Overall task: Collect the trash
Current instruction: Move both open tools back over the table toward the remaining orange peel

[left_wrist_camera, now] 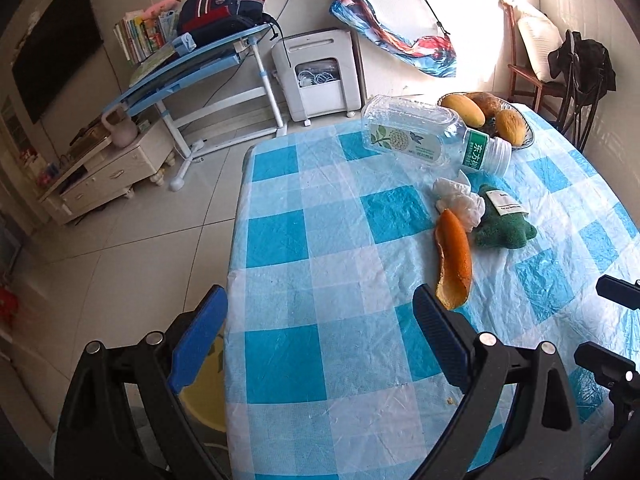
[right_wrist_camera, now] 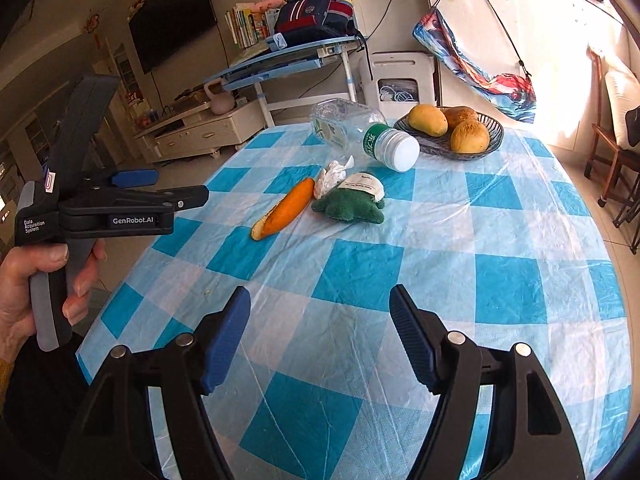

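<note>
An orange peel [left_wrist_camera: 454, 258] [right_wrist_camera: 284, 208] lies on the blue checked tablecloth [left_wrist_camera: 320, 240] [right_wrist_camera: 400, 280]. Beside it are a crumpled white tissue [left_wrist_camera: 460, 200] [right_wrist_camera: 332, 176], a green plush toy with a white tag [left_wrist_camera: 502, 220] [right_wrist_camera: 352, 204] and an empty clear plastic bottle [left_wrist_camera: 428, 134] [right_wrist_camera: 360, 132] lying on its side. My left gripper [left_wrist_camera: 320, 316] is open and empty, its right finger just short of the peel's near end. It also shows from the side in the right wrist view [right_wrist_camera: 172, 190]. My right gripper [right_wrist_camera: 320, 320] is open and empty, above the near table.
A bowl [left_wrist_camera: 524, 140] [right_wrist_camera: 452, 148] holding three mangoes stands at the far side of the table. A yellow bin [left_wrist_camera: 208, 400] sits on the floor beside the table's left edge. A blue desk [left_wrist_camera: 192, 68] and a chair [right_wrist_camera: 612, 160] stand farther off.
</note>
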The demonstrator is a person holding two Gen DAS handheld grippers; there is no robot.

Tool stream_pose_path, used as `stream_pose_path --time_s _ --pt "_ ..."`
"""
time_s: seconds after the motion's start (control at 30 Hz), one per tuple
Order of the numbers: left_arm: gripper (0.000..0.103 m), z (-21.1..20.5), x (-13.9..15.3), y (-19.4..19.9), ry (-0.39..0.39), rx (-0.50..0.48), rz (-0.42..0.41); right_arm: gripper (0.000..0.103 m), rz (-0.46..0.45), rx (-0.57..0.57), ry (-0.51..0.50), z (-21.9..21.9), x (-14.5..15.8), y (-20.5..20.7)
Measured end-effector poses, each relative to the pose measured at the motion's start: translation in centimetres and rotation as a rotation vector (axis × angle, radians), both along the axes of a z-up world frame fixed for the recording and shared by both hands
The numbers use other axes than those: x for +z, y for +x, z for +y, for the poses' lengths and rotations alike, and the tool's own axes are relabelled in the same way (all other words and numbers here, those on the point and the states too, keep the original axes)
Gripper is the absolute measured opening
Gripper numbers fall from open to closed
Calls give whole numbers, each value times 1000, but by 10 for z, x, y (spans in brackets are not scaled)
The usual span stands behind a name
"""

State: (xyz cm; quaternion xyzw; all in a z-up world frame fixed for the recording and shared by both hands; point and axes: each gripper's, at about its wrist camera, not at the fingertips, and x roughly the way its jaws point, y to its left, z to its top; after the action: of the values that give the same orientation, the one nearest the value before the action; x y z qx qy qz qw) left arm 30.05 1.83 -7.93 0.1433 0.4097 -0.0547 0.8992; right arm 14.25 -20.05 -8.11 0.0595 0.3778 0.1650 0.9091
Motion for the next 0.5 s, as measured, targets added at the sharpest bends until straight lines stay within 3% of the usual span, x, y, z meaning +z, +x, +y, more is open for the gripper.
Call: stream_pose_path --time_s 0.5 --pt "91 -17 -3 -4 65 -40 -26 71 16 -2 20 -1 -2 0"
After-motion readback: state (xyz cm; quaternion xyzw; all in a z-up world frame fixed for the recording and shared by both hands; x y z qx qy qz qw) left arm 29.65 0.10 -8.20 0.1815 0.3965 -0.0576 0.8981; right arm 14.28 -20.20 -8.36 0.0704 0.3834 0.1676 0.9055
